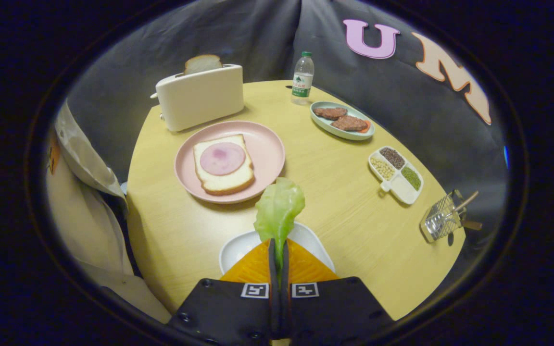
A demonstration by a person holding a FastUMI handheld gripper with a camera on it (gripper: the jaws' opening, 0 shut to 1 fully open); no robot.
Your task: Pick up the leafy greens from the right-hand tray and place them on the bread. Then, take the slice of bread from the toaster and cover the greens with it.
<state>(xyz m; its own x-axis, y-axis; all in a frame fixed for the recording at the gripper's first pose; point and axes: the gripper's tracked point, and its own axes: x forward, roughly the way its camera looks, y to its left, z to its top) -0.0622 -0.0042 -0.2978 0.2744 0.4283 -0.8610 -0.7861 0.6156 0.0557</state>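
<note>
Legible text: none. Bottle (pixel 302 78) on the table (pixel 334 202): green-and-white label, print too small to read. Tongs (pixel 279 269), closed on the greens (pixel 278 211): two square black-and-white markers, no letters or numbers.

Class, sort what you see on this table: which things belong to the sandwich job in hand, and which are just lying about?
Job:
- leafy greens, pinched by the gripper
- white tray beneath them
- bread with ham on the pink plate
- slice of bread in the toaster

Lying about:
- water bottle
- dish of patties
- divided tray of grains
- wire basket
</note>
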